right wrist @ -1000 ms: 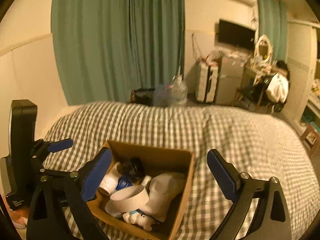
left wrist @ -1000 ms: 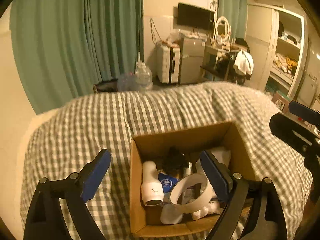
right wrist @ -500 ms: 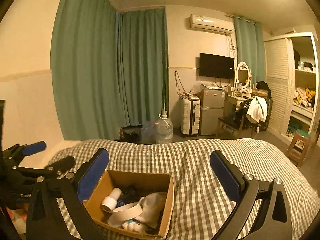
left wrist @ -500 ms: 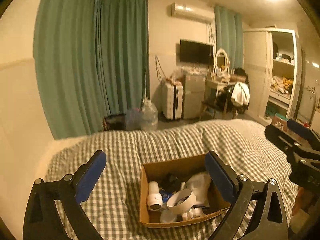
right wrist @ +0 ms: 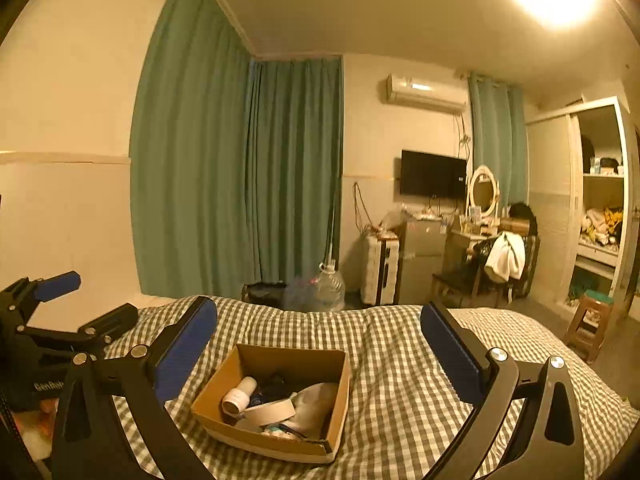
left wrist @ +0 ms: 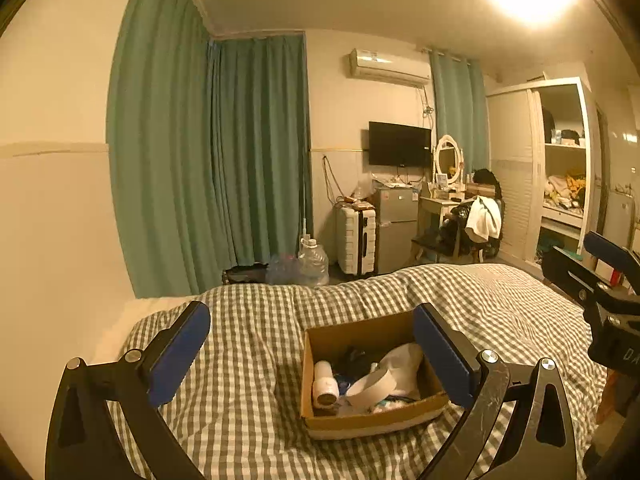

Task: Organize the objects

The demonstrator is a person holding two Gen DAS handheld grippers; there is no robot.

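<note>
Cardboard box on checked bedspread, centre of bed, flaps open. Inside: white cylindrical bottle at left, wide white tape ring leaning over middle, crumpled white bag or cloth toward right, dark items at back — too murky to name. Something small and pale at the front wall, unclear.

Left gripper spread wide, nothing between blue pads, raised above and behind box, aimed over it into room. Right gripper likewise wide apart, empty, raised, box low between its fingers in that view. Each gripper visible at edge of the other's camera, well apart from box.

Progress, judged: looks at or near the end. Loose things gathered in box, no stray items visible on bedspread in either view. Both grippers empty and clear of contents — reads as finished or pausing. Left, possibly: tidying contents, since tape ring and bag sit jumbled and bottle lies on its side; flaps not closed. Cannot tell whether more objects lie out of frame near the bed's edges.
</note>
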